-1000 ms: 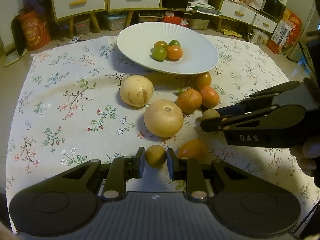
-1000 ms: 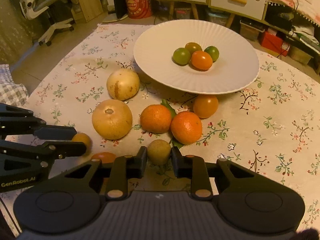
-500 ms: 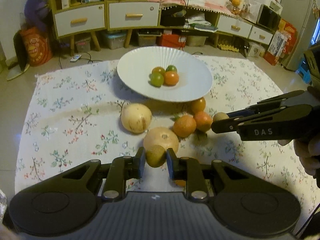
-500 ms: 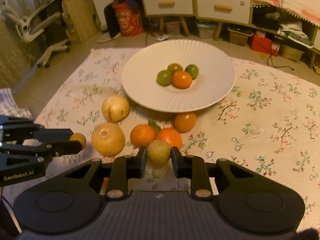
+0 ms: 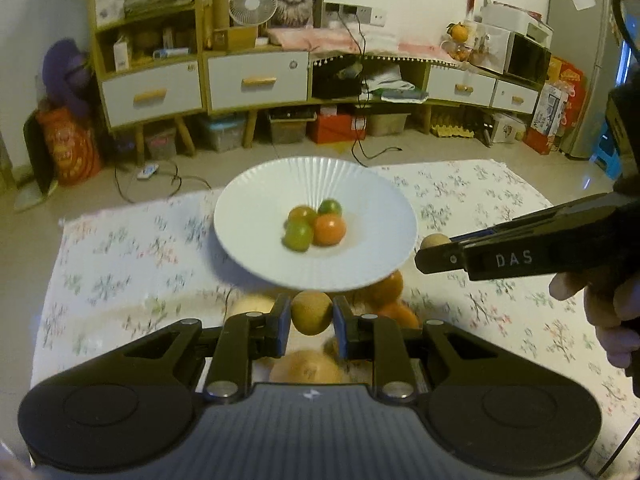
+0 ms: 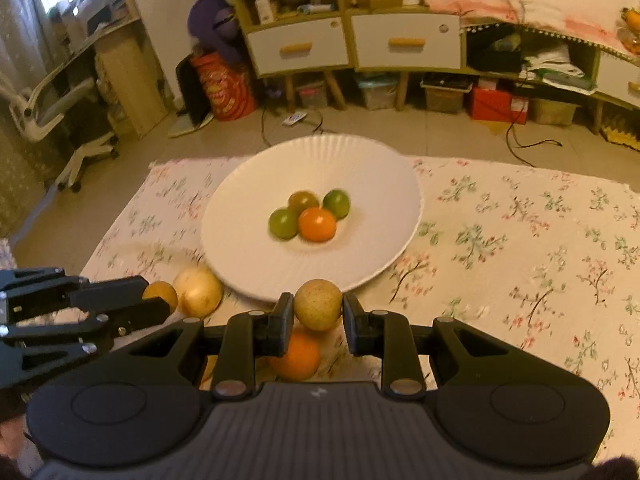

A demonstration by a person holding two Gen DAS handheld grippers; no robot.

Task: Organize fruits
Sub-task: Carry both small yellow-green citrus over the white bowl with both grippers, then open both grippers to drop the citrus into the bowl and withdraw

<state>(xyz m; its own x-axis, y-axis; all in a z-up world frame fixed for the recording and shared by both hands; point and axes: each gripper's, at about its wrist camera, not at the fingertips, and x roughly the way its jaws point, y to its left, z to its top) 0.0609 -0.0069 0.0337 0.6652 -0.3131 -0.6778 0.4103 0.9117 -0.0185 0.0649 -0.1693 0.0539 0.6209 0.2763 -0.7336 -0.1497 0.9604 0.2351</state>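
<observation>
My left gripper (image 5: pixel 311 309) is shut on a small brown fruit (image 5: pixel 311 320), held up just before the near rim of the white plate (image 5: pixel 240 240). My right gripper (image 6: pixel 316 314) is shut on a small yellow-brown fruit (image 6: pixel 318 302), also at the plate's (image 6: pixel 224 240) near rim. Several small green and orange fruits (image 6: pixel 316 224) lie in the plate's middle. Each gripper shows in the other's view: the right gripper (image 5: pixel 434 251) with its fruit (image 5: pixel 434 240) at the plate's right edge, the left gripper (image 6: pixel 154 297) with its fruit (image 6: pixel 162 291) at the lower left.
Loose fruit lies on the floral cloth (image 6: pixel 520 248) in front of the plate: a pale round fruit (image 6: pixel 198 292), an orange (image 6: pixel 296 356) below my right gripper, oranges (image 5: pixel 386 288) under the plate's rim. A person's hand (image 5: pixel 604 312) holds the right gripper. Drawers (image 5: pixel 256 80) stand behind.
Both grippers have lifted their small fruits off the cloth and moved forward to the plate's near rim. The loose fruits now sit lower and partly hidden behind the grippers.
</observation>
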